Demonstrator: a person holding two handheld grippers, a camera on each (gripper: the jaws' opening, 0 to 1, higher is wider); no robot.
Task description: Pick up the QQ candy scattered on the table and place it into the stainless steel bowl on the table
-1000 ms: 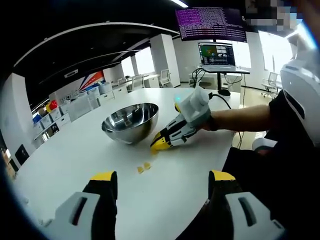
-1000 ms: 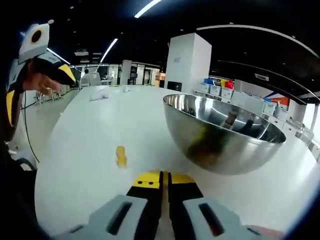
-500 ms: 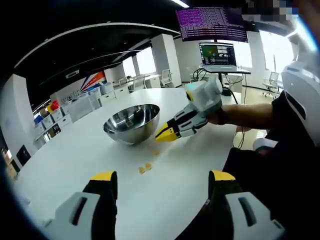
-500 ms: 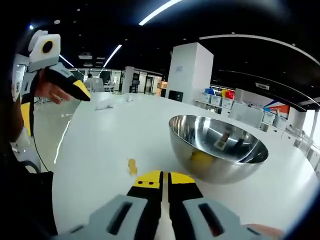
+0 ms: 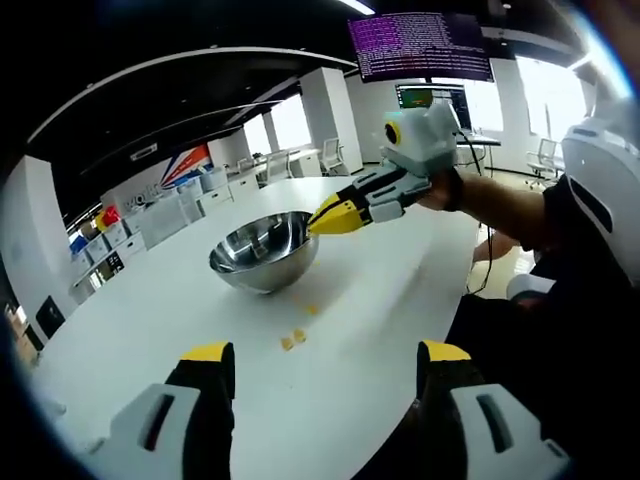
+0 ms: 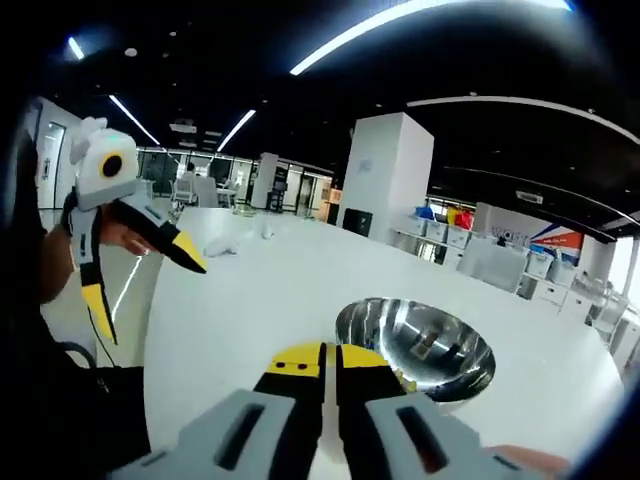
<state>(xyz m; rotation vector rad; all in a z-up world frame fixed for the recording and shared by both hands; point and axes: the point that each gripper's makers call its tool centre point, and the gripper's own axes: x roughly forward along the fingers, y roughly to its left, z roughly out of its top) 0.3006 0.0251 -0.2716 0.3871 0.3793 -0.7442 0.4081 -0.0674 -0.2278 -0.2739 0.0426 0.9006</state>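
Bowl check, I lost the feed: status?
Right gripper shut, raised above the bowl. Left gripper open, low over table. Candy pieces lie on the table. Nothing blocking.

right gripper (image 5: 335,216) risen from the table (image 5: 400,300) to above the bowl (image 5: 262,262), jaws pressed together

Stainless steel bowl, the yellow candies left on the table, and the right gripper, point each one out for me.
stainless steel bowl (image 5: 262,262), left gripper view, on its outer wall.
yellow candies (image 5: 293,338), left gripper view, on the pair lying on the table.
right gripper (image 5: 322,221), left gripper view, at its yellow tips, above the bowl's rim.
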